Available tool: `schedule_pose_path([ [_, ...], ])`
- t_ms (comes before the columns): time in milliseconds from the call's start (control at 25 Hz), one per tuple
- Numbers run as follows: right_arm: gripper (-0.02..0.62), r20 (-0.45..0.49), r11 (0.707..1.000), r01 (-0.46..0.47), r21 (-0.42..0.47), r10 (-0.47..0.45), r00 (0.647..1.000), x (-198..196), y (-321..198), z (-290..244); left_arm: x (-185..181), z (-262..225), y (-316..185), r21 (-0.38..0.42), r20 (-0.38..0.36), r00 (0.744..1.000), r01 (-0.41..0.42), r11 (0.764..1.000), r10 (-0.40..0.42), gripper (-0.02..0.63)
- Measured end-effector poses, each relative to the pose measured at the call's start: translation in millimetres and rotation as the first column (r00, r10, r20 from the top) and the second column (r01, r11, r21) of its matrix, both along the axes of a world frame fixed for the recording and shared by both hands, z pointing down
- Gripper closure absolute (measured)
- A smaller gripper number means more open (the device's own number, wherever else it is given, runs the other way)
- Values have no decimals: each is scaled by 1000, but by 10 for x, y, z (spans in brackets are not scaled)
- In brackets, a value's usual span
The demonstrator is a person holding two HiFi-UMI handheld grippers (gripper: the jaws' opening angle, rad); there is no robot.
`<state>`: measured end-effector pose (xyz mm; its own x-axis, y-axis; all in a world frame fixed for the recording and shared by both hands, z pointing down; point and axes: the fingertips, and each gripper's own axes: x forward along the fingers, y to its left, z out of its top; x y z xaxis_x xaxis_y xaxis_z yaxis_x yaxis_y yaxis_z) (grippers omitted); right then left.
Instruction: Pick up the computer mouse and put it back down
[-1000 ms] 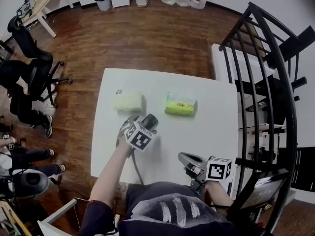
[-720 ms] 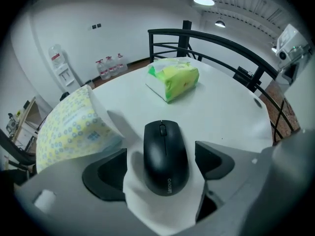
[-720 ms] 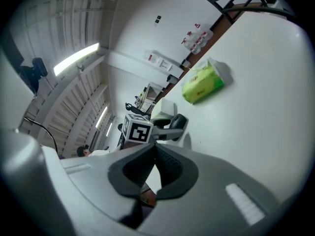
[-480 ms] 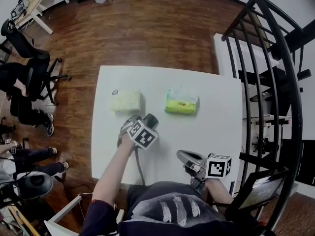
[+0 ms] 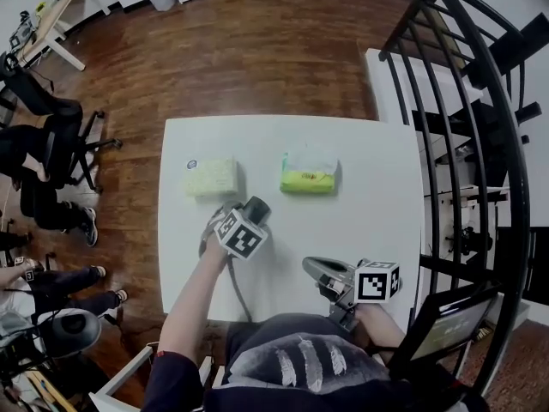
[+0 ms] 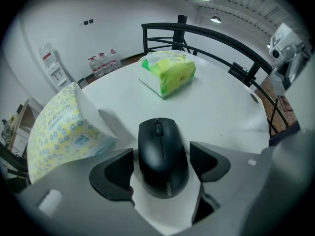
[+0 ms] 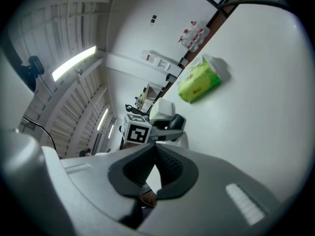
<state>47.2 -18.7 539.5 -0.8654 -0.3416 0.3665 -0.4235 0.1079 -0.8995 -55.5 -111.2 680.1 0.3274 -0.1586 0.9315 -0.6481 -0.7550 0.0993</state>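
A black computer mouse [image 6: 163, 157] lies on the white table [image 5: 369, 196], squarely between the jaws of my left gripper [image 6: 162, 167]. That gripper points steeply down at it. Its jaws have just been closing round the mouse, and a thin strip of table still shows at each pad [image 6: 115, 173]. In the head view the left gripper [image 5: 218, 227] and its marker cube cover the mouse. My right gripper [image 5: 314, 269] hovers low over the table's near right part, shut with nothing in it; its pads [image 7: 170, 163] meet at the tips.
A yellow tissue pack [image 5: 211, 177] lies just beyond the left gripper, and a green one [image 5: 310, 172] to its right. A thin cable [image 5: 237, 283] runs back toward the person. A black railing [image 5: 480, 144] stands right of the table, and office chairs [image 5: 43, 136] at the left.
The left gripper has sunk a little onto the table round the mouse. The right gripper has barely shifted. The head camera has tilted, so the table sits higher in the picture.
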Motion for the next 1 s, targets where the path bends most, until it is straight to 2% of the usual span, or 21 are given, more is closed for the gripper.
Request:
schedule_pose_path([
  [120,592,-1,1000,-7,3,7,1000,4,0,15,-35,0,3,-2,6,1000,3,1000,-3,285],
  [560,592,-5,999,-34,14,34,999,136,34,-79,7,-44,2,-27,8,999,31,999,-31,299],
  [760,592,-5,999,-50,21,51,999,174,74,-98,31,-112,85,-53,-34,997,71,996,-73,299],
  [920,592,3,998,-53,28,53,999,189,74,-145,-38,-316,13,-12,-13,995,100,995,-100,299],
  [1000,592,7,998,-52,34,52,999,208,85,-177,10,-437,20,-8,-36,994,104,995,-104,299],
])
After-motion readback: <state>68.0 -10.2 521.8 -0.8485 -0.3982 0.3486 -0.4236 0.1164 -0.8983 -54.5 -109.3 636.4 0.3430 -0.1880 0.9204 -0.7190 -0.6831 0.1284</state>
